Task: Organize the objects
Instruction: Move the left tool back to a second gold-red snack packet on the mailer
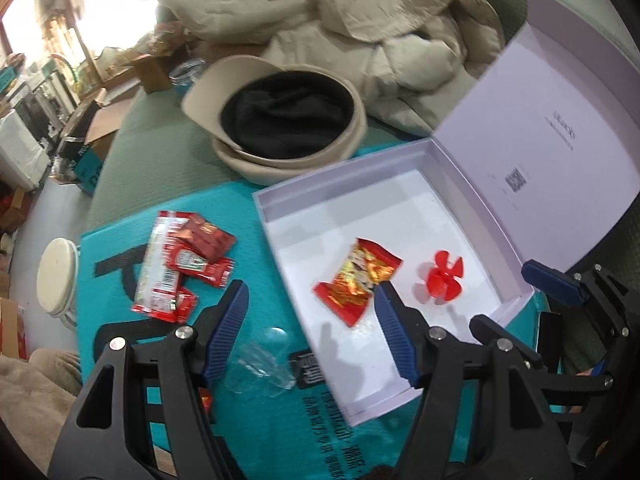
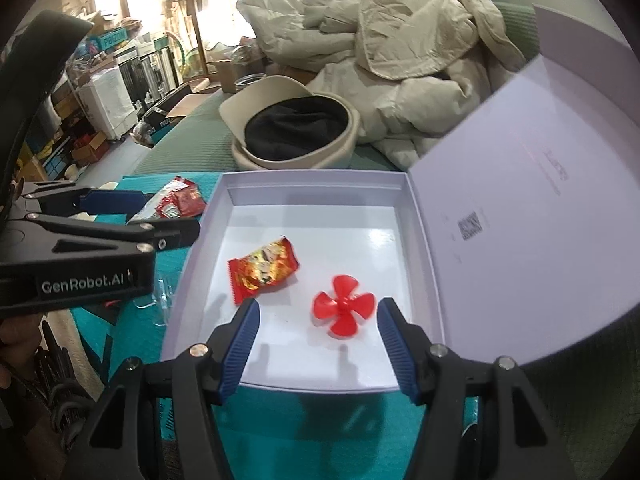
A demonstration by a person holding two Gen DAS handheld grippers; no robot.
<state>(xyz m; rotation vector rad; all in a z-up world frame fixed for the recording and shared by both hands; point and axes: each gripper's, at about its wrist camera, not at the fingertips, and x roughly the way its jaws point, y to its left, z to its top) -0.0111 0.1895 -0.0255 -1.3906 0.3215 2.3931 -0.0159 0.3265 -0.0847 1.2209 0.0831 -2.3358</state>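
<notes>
Inside lilac card box (image 2: 304, 190): crinkly foil packet (image 2: 264, 270), red plastic propeller (image 2: 343, 310); both grippers agape, empty.

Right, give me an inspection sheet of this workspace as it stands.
Surface: teal bag on a green cushion.
Job's things: open lilac box holds a snack packet and red propeller; sauce packets lie left of it.
Clutter: clear plastic piece, cap, beige coat.
Grippers: left gripper and right gripper open, fingers empty.
Cables: nothing seen.
Surroundings: stool, crowded shelves and cartons.
</notes>
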